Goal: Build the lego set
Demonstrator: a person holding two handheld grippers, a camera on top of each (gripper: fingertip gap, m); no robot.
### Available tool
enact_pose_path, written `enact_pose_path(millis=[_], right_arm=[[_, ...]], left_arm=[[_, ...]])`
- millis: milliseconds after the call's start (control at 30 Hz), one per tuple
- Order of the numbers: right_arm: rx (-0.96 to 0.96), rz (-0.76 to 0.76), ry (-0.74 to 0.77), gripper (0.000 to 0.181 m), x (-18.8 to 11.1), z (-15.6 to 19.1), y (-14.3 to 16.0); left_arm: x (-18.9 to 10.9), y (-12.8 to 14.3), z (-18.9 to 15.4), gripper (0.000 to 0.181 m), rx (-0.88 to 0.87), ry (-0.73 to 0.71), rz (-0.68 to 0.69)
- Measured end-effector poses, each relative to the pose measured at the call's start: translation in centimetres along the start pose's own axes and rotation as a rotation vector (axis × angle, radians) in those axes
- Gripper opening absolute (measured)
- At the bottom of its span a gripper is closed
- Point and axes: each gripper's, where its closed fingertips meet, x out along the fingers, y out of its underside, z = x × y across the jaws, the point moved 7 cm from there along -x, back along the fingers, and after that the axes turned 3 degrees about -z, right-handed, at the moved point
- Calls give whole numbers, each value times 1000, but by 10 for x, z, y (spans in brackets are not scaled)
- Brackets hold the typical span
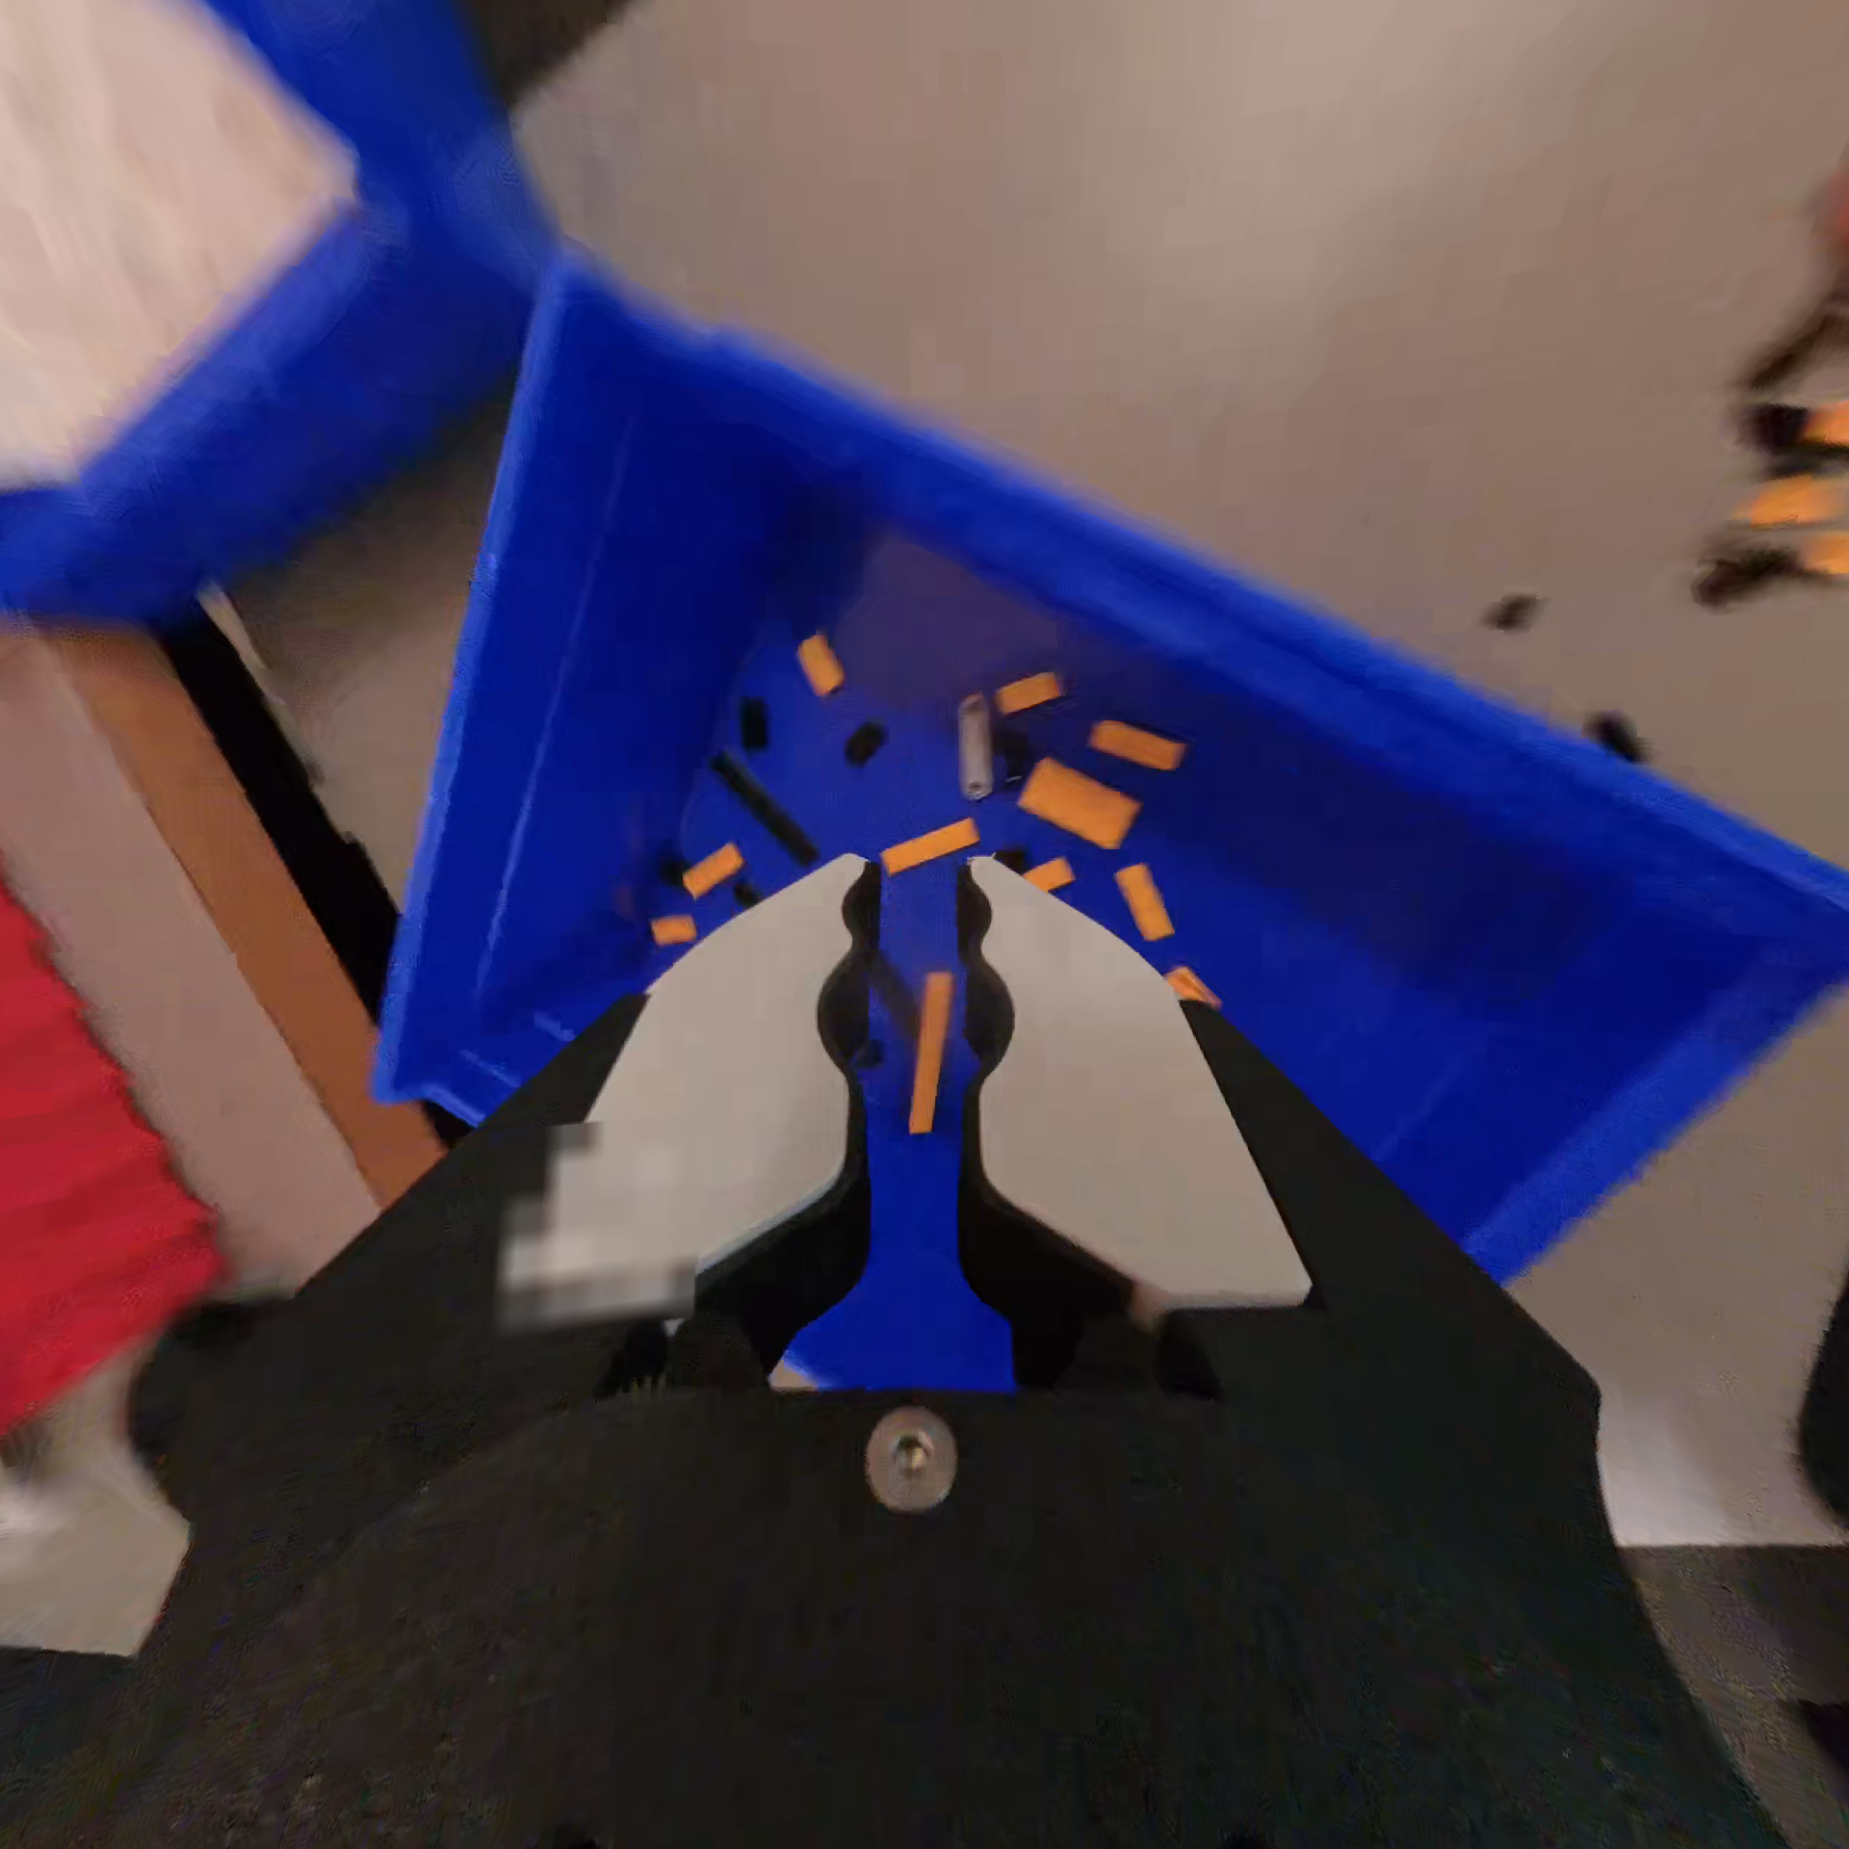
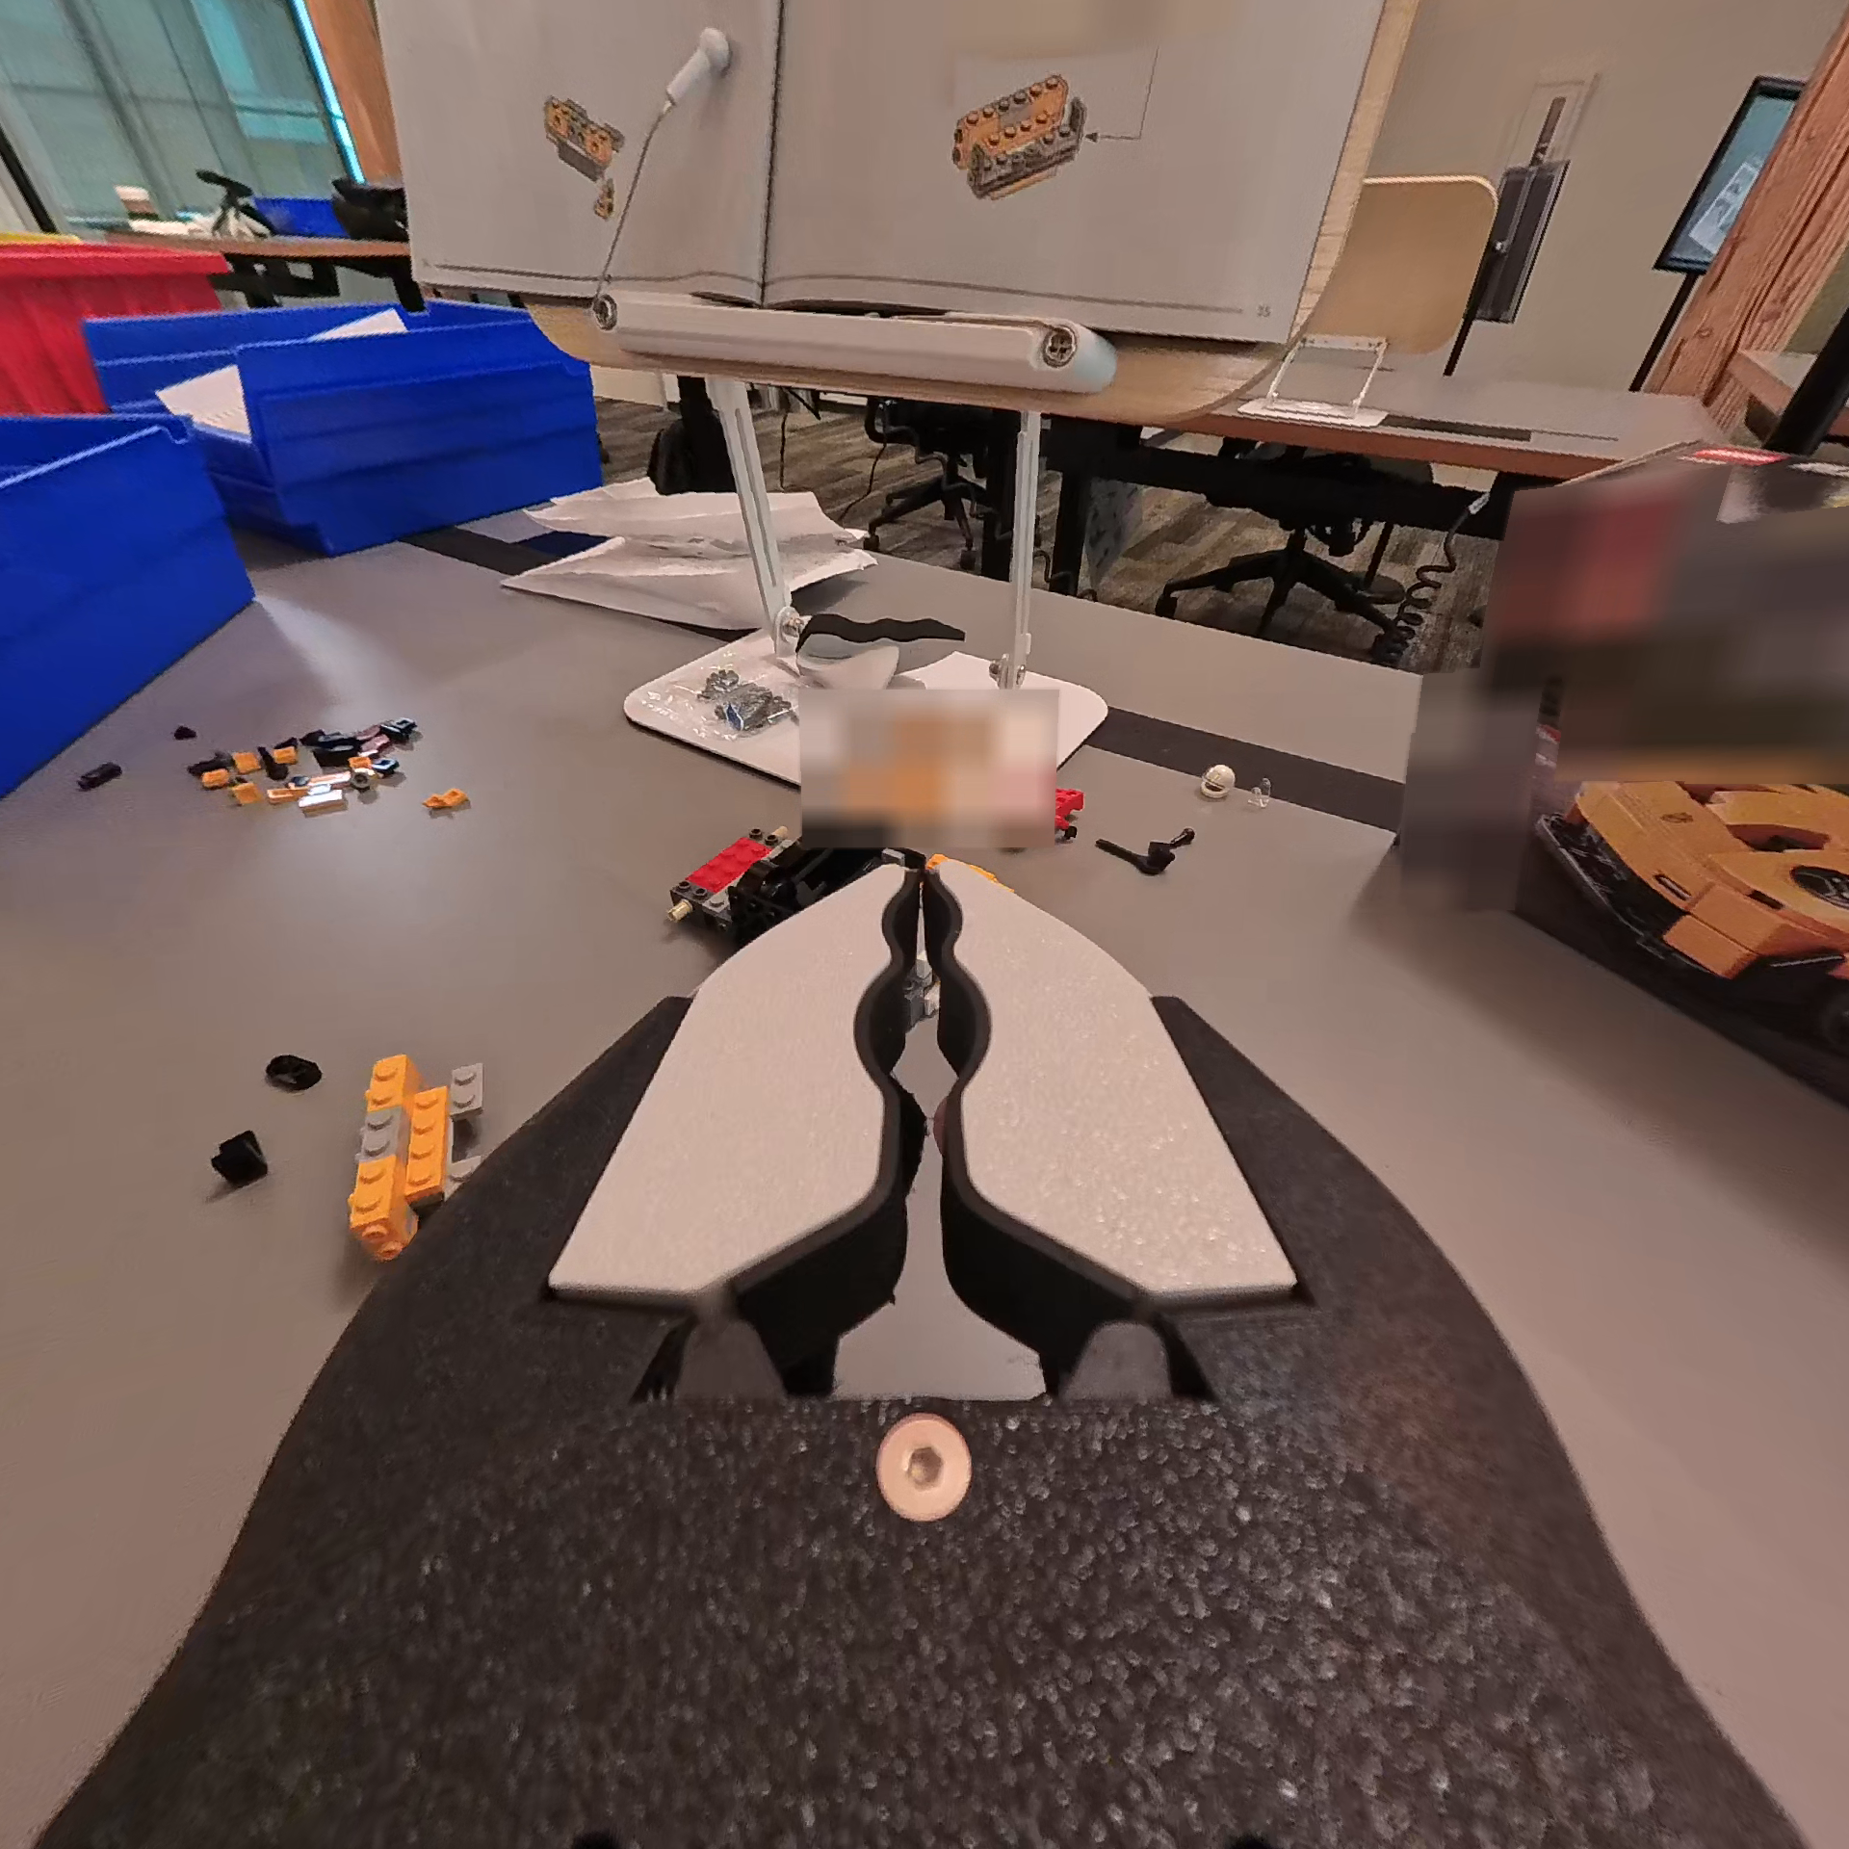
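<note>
In the left wrist view, my left gripper (image 1: 920, 868) hangs open and empty over a blue bin (image 1: 1101, 500). On the bin floor lie several orange pieces (image 1: 1079, 803) and black pieces (image 1: 765, 795). A long orange piece (image 1: 931, 1051) shows in the gap between the fingers, on the bin floor. In the right wrist view, my right gripper (image 2: 922, 880) is almost closed, with a small grey piece (image 2: 918, 991) between its pads. Just beyond its tips stands a black and red partial model (image 2: 770, 885). An orange and grey assembly (image 2: 405, 1151) lies to its left.
An open instruction booklet (image 2: 900, 150) sits on a white stand. Loose pieces (image 2: 300, 765) lie at the left near blue bins (image 2: 400, 420). The set's box (image 2: 1701, 900) stands at the right. Two black pieces (image 2: 292, 1071) lie by the assembly.
</note>
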Motion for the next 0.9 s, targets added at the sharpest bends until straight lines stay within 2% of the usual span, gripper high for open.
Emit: enact_pose_path(millis=[100,267,533,900], right_arm=[[5,4,2,0,0,-1,1],[12,8,1,0,1,-2,2],[19,6,-2,0,0,-3,2],[24,11,1,0,0,-4,2]], left_arm=[[47,27,43,16,-214,-13,136],[89,45,67,16,-416,6,215],[113,59,73,17,-429,-2,405],[118,62,78,7,-534,142,348]])
